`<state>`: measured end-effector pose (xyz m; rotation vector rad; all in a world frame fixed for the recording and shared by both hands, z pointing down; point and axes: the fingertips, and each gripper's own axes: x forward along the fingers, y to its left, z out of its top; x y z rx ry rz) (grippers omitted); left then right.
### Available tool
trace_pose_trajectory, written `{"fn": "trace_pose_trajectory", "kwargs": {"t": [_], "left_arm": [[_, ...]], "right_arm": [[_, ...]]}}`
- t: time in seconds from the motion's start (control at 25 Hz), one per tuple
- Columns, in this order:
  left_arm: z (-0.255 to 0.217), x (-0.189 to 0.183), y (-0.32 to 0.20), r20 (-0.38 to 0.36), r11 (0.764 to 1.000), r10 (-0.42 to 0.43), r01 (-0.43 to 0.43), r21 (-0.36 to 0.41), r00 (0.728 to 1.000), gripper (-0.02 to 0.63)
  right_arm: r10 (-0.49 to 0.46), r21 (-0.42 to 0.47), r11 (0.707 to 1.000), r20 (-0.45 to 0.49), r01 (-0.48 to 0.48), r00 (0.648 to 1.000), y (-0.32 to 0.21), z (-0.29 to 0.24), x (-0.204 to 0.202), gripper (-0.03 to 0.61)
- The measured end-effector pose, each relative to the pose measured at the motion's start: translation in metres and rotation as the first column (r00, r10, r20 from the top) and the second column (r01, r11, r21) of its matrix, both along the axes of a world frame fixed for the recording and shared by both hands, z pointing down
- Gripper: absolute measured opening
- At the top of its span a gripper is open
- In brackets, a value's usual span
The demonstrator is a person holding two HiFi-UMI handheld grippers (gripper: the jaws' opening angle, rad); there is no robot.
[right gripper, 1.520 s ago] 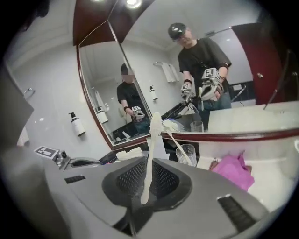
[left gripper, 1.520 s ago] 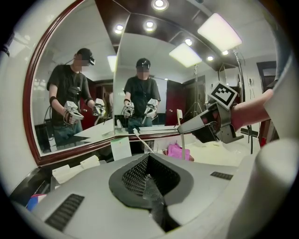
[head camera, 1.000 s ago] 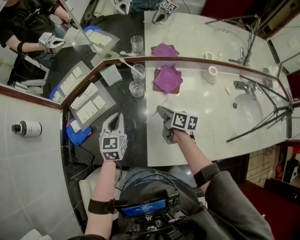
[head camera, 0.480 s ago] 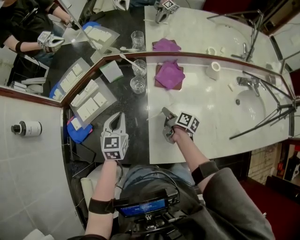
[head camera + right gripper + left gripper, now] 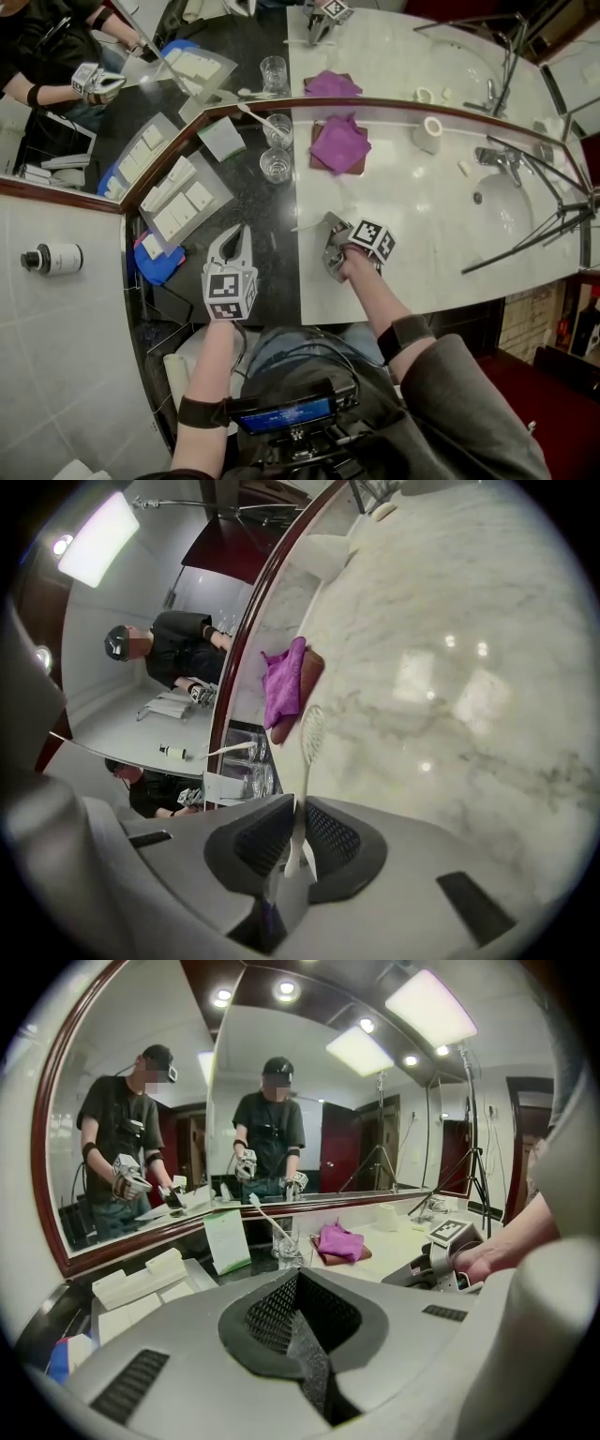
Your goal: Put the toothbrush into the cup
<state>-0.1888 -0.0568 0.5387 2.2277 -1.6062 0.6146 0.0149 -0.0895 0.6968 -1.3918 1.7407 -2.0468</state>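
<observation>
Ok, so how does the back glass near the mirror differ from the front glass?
The back glass holds a toothbrush that leans out to the left, while the front glass shows nothing in it. The back glass stands close to the mirror, and the front glass stands nearer the person. Both are clear, upright and on the black counter.

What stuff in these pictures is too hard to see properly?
- Handle end of the toothbrush: right gripper view, buried between the pads of the right gripper.
- Same toothbrush, head view: only a thin white sliver, too small to show bristles.
- The glass cups: right gripper view, too tiny to tell if they hold water.
- Label on the bottle: head view, too small to read.
- The small white bit beside the tap: head view, too small to name.
</observation>
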Motion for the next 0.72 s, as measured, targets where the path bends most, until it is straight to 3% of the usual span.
{"fn": "trace_pose_trajectory", "kwargs": {"t": [0.24,0.32,0.44,0.72], "left_arm": [[0.001,-0.006,0.003,0.001,1.000,-0.009,0.009,-0.004,1.000,0.000],[0.001,-0.007,0.004,-0.005,1.000,-0.013,0.013,-0.003,1.000,0.000],[0.003,-0.009,0.007,-0.005,1.000,-0.018,0.018,-0.010,1.000,0.000],[0.003,-0.004,0.008,-0.005,1.000,-0.013,0.013,-0.010,1.000,0.000]], "right_arm": [[0.036,-0.070,0.997,-0.020,-0.038,0.999,0.006,0.016,0.006,0.072],[0.038,-0.083,0.996,-0.026,-0.040,0.999,0.009,0.020,0.007,0.107],[0.047,-0.092,0.994,-0.026,-0.049,0.999,0.013,0.024,0.009,0.138],[0.039,-0.090,0.995,-0.009,-0.039,0.999,0.014,0.020,0.009,0.141]]}}
